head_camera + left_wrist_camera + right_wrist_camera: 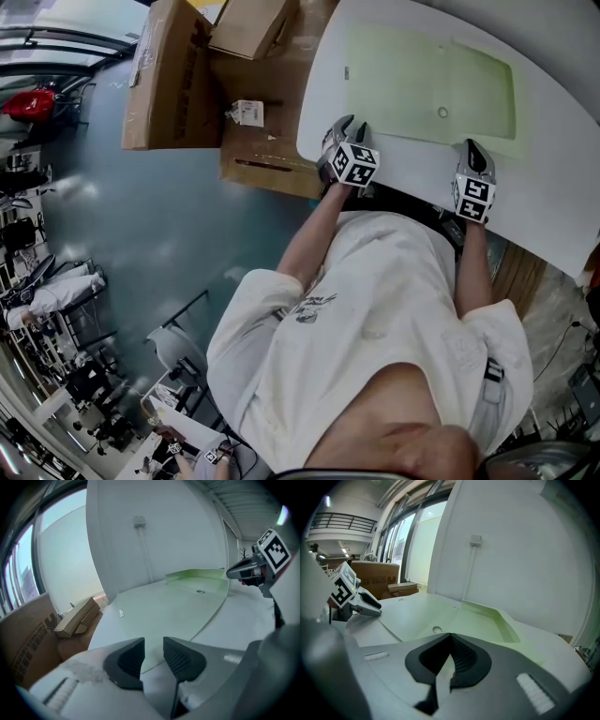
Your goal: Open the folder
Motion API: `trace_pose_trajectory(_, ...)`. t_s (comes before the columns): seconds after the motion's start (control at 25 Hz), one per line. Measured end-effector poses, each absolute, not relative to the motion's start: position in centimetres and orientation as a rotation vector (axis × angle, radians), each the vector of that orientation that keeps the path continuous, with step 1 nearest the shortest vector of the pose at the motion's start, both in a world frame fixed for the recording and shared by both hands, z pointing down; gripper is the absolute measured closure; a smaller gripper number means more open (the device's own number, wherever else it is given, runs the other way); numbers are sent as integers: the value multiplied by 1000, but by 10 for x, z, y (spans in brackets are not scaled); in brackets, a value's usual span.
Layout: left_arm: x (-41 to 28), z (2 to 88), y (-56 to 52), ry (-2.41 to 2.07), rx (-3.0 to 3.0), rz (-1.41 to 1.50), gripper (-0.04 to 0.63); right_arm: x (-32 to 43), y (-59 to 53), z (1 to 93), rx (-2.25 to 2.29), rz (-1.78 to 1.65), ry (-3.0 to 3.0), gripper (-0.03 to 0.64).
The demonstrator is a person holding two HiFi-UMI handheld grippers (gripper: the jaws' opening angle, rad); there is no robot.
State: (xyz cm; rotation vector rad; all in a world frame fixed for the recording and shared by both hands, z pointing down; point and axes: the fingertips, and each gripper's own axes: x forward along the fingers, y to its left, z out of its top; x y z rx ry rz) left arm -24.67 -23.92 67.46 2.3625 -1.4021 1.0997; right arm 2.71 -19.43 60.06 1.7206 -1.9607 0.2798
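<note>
A pale green folder (427, 84) lies flat and closed on the white table (562, 187), with a small round snap (442, 112) near its front edge. My left gripper (349, 131) is at the folder's near left corner. In the left gripper view its jaws (153, 656) stand a little apart, and the folder's edge (164, 611) shows through the gap without the pads pressing on it. My right gripper (472, 150) sits at the folder's near right edge. In the right gripper view its tips (450, 641) meet just in front of the snap (436, 629); I see nothing gripped.
Brown cardboard boxes (173, 75) stand on the floor past the table's left edge, also visible in the left gripper view (77, 616). A white wall rises behind the table. The person's body fills the space at the table's near side.
</note>
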Motion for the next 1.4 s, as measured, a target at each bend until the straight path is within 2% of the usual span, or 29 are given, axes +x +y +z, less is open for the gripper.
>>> trace_pose_trajectory(0.28,-235,683,-233,-1326,2392,1166,594,25,-195,604,1744,294,-1954,614)
trace_pose_trajectory(1.4,-234,681,-232,-1367,2387,1106,595,29,-195,603,1788,387,-1976,615)
